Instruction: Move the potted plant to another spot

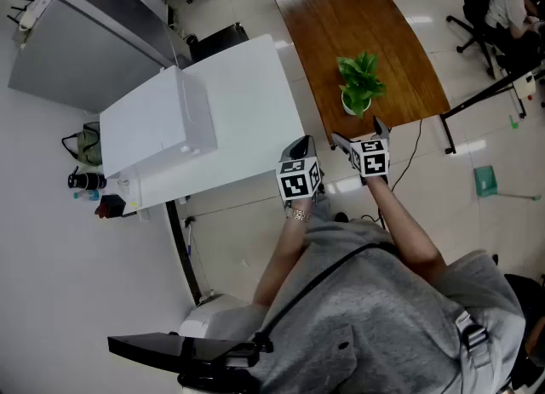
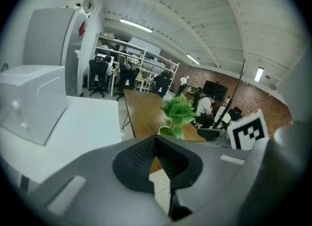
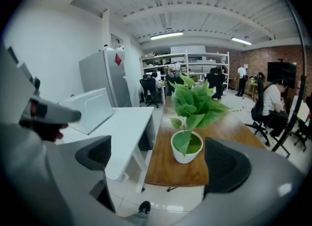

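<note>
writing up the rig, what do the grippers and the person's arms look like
The left gripper and right gripper are grey with dark textured pads; each bears a white cube of black square markers. Grey short-sleeved shirt, bracelet on left wrist.

I'm seeing bright, even light coming from ceiling tubes (image 3: 167,35). The floor (image 1: 423,19) is glaring white. Both gripper views are bending toward dark corners, and the potted plant (image 3: 187,122) is showing sharp behind blurry jaws.

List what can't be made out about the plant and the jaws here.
- Potted plant, pot's lower half: left gripper view, hidden behind the left gripper.
- Red sign on grey cabinet: right gripper view, too small to read.
- Seated person: head view, cut off by right edge.
</note>
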{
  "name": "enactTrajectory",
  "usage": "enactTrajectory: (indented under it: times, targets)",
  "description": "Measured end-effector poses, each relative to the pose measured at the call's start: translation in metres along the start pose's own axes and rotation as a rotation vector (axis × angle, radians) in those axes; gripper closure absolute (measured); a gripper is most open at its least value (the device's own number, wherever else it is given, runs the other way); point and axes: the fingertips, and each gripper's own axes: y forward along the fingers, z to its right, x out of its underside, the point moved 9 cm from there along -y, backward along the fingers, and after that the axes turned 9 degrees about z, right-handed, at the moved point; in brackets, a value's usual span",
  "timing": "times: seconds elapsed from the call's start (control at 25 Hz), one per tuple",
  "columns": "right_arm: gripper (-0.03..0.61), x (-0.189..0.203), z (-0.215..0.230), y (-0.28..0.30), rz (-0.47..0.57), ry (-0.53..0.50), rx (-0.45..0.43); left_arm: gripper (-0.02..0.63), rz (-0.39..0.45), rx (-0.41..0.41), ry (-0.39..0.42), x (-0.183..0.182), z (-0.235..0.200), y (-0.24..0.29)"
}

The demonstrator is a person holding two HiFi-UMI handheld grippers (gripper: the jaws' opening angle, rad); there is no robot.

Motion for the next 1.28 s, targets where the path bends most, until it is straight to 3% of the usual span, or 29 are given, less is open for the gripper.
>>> enactTrajectory:
  times: [0.16, 0.36, 0.64, 1.0, 1.28]
  targets:
    - [-0.006, 0.031, 0.020, 0.052, -0.054, 0.021, 0.015, 0.600, 0.000, 0.015, 0.018, -0.037, -0.029, 0.034]
    - [-0.006, 0.063, 0.051, 0.087, -0.060, 0.004, 0.041, 0.600, -0.060, 0.039, 0.012, -0.041, -0.040, 0.066]
    - [-0.006, 0.064, 0.078, 0.148, 0.010, -0.086, 0.016, 0.600, -0.132, -0.005, 0.015, -0.033, -0.059, 0.089]
    - [-0.005, 0.065, 0.087, 0.183, -0.035, -0.173, -0.020, 0.600, -0.156, -0.072, -0.005, -0.033, -0.073, 0.095]
    - [0.008, 0.035, 0.057, 0.192, -0.029, -0.240, -0.191, 0.600, -0.108, -0.134, -0.056, -0.043, -0.079, 0.092]
